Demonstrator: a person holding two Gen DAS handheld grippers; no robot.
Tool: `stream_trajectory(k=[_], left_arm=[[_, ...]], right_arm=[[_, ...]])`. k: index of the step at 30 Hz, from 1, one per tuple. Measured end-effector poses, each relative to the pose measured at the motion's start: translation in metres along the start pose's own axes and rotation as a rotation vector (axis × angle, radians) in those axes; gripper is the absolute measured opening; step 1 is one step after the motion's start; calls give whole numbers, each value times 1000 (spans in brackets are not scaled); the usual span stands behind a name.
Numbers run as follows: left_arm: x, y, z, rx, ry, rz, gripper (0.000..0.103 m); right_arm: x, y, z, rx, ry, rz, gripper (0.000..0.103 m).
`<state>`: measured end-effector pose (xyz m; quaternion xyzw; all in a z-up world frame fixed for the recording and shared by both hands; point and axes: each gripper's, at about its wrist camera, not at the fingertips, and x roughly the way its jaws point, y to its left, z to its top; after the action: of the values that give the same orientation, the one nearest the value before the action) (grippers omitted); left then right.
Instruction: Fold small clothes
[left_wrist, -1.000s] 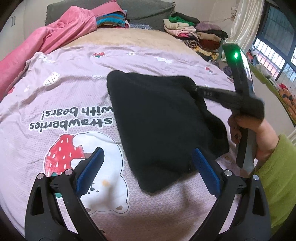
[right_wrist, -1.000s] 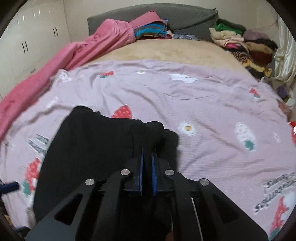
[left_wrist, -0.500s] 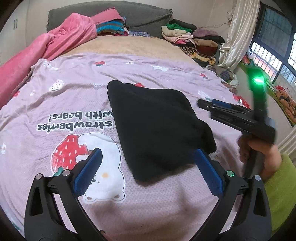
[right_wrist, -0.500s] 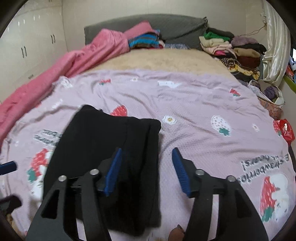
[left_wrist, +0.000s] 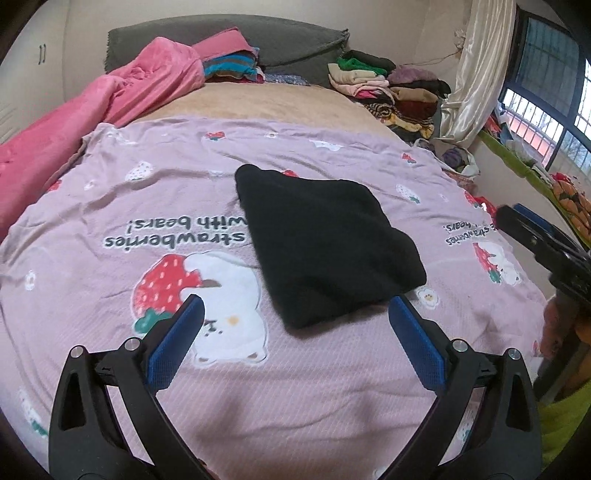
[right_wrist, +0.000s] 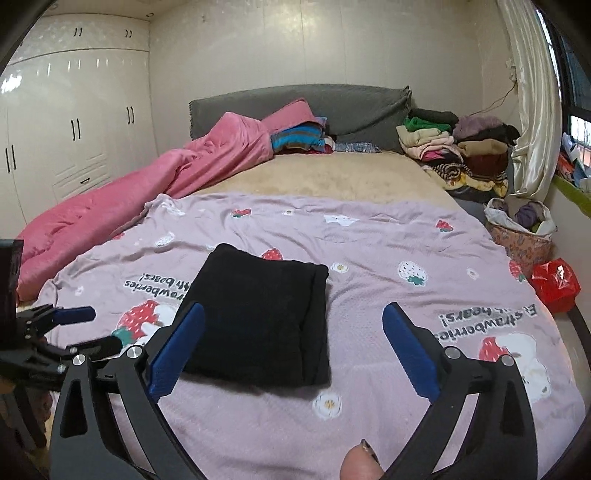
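A black garment (left_wrist: 325, 240) lies folded into a compact rectangle on the lilac strawberry-print sheet (left_wrist: 110, 206). It also shows in the right wrist view (right_wrist: 262, 317). My left gripper (left_wrist: 295, 332) is open and empty, hovering just short of the garment's near edge. My right gripper (right_wrist: 293, 345) is open and empty, pulled back above the garment's near side. The right gripper also shows at the right edge of the left wrist view (left_wrist: 532, 229), and the left gripper at the left edge of the right wrist view (right_wrist: 74, 328).
A pink quilt (right_wrist: 147, 184) lies along the left of the bed. Folded clothes (right_wrist: 450, 147) are stacked at the far right by the grey headboard (right_wrist: 295, 107). A basket of clothes (right_wrist: 521, 229) and a red bag (right_wrist: 554, 280) sit beyond the bed's right edge.
My right gripper opened, let go of the black garment's edge and drew back and up. The garment settled flat and folded. My left gripper drew back a little, still open.
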<state>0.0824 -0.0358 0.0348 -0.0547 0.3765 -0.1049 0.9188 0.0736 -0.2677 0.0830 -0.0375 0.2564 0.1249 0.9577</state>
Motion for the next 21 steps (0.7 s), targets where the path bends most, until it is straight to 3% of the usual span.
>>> stream_trajectory(k=[12,21], left_arm=[[-38,15,-27,26,-42,29,93],[-47,21,-58,51,-84,71,93]], right_arm=[[-44,26,-53,0,8,-19,98],[-60,35,-92,3,-29,-85,98]])
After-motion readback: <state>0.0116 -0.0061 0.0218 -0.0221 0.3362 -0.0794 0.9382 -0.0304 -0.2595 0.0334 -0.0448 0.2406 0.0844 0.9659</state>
